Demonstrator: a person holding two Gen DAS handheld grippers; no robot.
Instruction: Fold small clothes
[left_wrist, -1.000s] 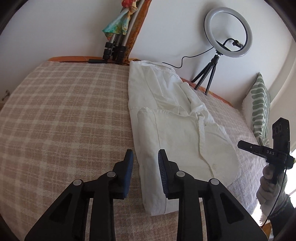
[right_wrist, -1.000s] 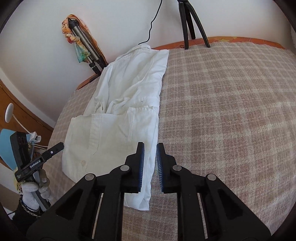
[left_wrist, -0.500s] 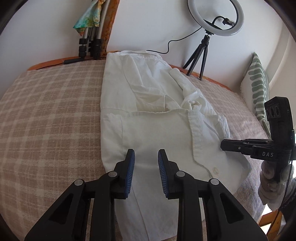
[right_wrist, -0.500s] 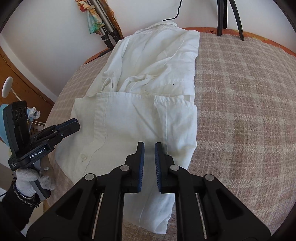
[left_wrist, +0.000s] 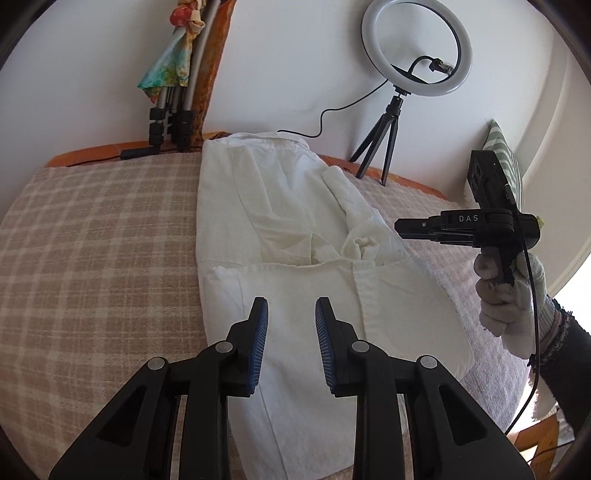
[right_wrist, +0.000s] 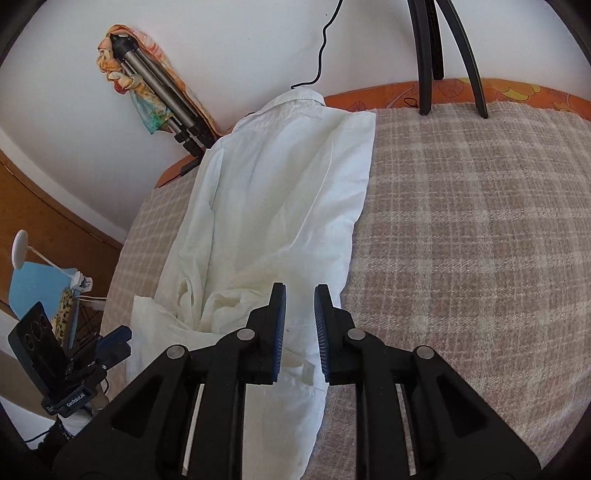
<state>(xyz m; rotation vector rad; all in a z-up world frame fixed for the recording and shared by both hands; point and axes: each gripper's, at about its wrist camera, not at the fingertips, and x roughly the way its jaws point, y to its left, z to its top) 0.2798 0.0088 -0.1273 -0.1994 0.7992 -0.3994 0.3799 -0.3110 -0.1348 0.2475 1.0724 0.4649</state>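
A white shirt (left_wrist: 295, 229) lies lengthwise on the checked blanket (left_wrist: 92, 258), its near part folded up over the middle, with a crumpled sleeve beside the fold. My left gripper (left_wrist: 290, 306) hovers open over the folded near part, with nothing between its blue pads. In the right wrist view the shirt (right_wrist: 288, 192) runs away toward the wall. My right gripper (right_wrist: 300, 291) is above its right edge near the fold, jaws opening and empty. A gloved hand holds the right gripper (left_wrist: 400, 226) beside the shirt's right side. The left gripper (right_wrist: 123, 338) shows at the shirt's left edge.
A ring light (left_wrist: 417, 48) on a small tripod stands on the bed by the wall, its cable trailing to the collar. Folded tripods with a coloured cloth (left_wrist: 177, 74) lean at the back. A striped pillow (left_wrist: 502, 162) lies right. Wooden furniture (right_wrist: 44, 221) and a lamp (right_wrist: 20, 251) flank the bed.
Both grippers moved in from the shirt's long edges to above it. The right gripper's jaws, nearly shut before, now stand wider apart. The shirt has not moved.
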